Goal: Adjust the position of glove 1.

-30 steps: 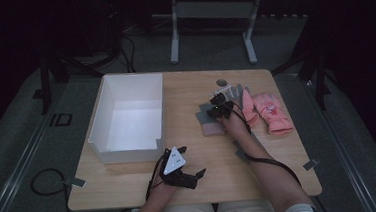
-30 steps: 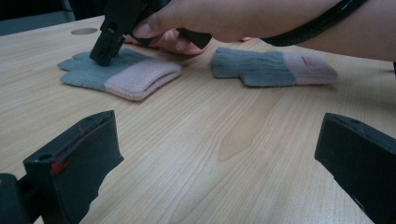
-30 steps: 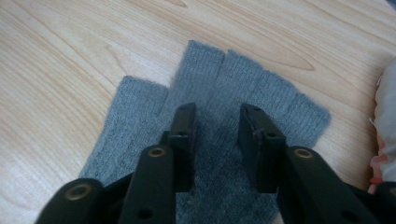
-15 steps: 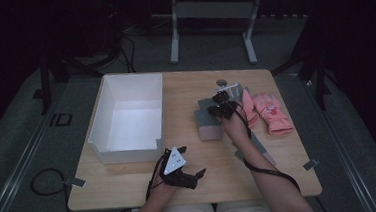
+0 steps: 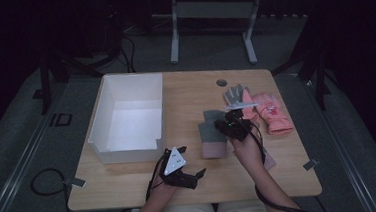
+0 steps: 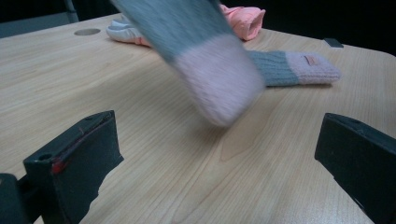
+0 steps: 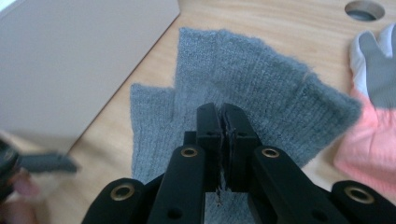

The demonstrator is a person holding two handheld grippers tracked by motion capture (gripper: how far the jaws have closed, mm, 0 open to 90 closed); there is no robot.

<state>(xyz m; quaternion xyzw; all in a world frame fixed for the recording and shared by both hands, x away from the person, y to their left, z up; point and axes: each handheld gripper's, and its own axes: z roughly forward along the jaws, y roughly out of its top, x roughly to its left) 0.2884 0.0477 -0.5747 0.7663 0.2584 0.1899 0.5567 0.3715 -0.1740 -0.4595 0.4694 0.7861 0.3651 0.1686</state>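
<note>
Resting near the front edge of the worktop (image 5: 131, 185), the left gripper (image 5: 190, 175) has its 2 jaws spread wide with nothing between them; in the left gripper view bare wood lies between the jaws. Just beyond, the right gripper (image 5: 231, 125) has just closed its jaws, and they are clamped on a grey glove with a pink cuff (image 5: 213, 137); the glove hangs from the jaws above the worktop, cuff end lowest, blurred in the left gripper view. To its right lie pink gloves (image 5: 271, 111) and a grey-and-white glove (image 5: 235, 93); a second grey and pink glove (image 6: 299, 67) lies flat. Farther left stands a white box (image 5: 126, 118).
</note>
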